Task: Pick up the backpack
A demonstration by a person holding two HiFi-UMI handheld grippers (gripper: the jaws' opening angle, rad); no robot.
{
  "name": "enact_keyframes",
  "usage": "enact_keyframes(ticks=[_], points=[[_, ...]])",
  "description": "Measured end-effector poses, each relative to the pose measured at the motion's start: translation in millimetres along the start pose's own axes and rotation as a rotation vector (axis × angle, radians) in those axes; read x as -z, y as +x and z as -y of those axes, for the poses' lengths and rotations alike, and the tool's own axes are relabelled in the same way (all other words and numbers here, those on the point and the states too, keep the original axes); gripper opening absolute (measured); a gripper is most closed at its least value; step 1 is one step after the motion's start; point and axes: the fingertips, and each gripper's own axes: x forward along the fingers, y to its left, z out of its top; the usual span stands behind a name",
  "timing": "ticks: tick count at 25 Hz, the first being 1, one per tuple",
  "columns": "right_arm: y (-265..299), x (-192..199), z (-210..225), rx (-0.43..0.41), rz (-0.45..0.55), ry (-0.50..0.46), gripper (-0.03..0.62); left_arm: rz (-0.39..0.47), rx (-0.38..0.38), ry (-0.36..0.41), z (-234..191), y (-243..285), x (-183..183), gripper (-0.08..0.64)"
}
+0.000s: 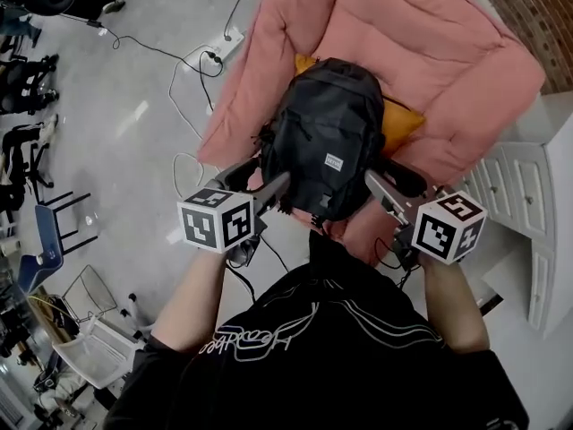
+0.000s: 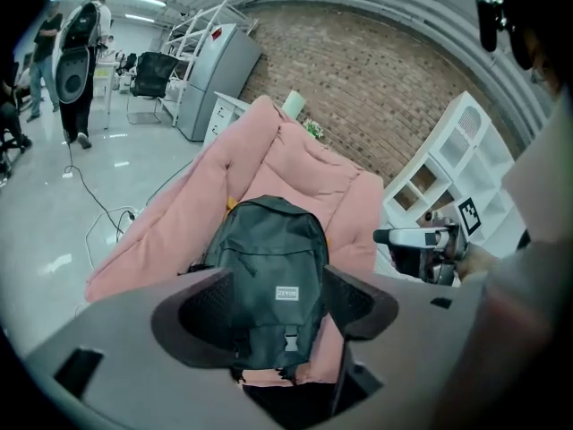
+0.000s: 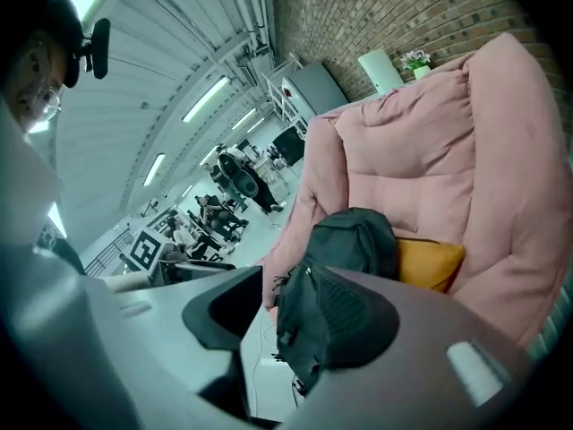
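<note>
A black backpack (image 1: 327,137) stands upright on the seat of a pink padded armchair (image 1: 430,52), with its front pocket and a small white label facing me. My left gripper (image 1: 260,180) hangs just off its lower left side. My right gripper (image 1: 392,183) is off its lower right side. In the left gripper view the backpack (image 2: 269,258) shows in the wide gap of the left gripper (image 2: 277,307), and the pads do not press on it. In the right gripper view the right gripper (image 3: 286,316) stands open in front of the backpack's side (image 3: 354,240).
A yellow cushion (image 1: 403,119) lies behind the backpack. White drawers (image 1: 519,195) stand to the right of the armchair. Cables and a power strip (image 1: 224,47) lie on the floor to the left. Office chairs (image 1: 27,150) stand at the far left.
</note>
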Motion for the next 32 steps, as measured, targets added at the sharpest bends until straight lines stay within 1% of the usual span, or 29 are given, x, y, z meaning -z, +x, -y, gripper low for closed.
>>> enact_keyframes(ticks=[5,8,10,13,16,21,28,32], points=[[24.4,4.4,44.2,0.091,-0.054,-0.025,0.225,-0.069,-0.050,-0.006,-31.6,39.0,11.4,0.312],[40.1,10.9,63.2,0.118,-0.082,-0.016,0.241,-0.108,-0.079,-0.016,-51.0,59.5,21.3,0.322],[50.3,15.3,74.6,0.131,-0.099,-0.011,0.252,-0.122,-0.111,-0.025,-66.0,72.5,26.6,0.325],[65.0,22.6,89.2,0.148,-0.128,-0.006,0.255,-0.134,-0.153,-0.061,-86.7,91.2,33.6,0.338],[77.3,28.9,100.3,0.168,-0.146,-0.007,0.258,-0.144,-0.163,-0.098,-99.7,105.9,40.2,0.341],[83.6,30.5,111.8,0.219,-0.164,-0.049,0.259,-0.185,-0.181,-0.084,-115.1,121.0,49.6,0.347],[79.9,29.9,118.7,0.293,-0.158,-0.106,0.259,-0.216,-0.168,-0.093,-121.8,134.4,60.0,0.347],[87.6,37.5,127.5,0.305,-0.191,-0.095,0.259,-0.218,-0.166,-0.093,-121.3,140.9,61.3,0.345]])
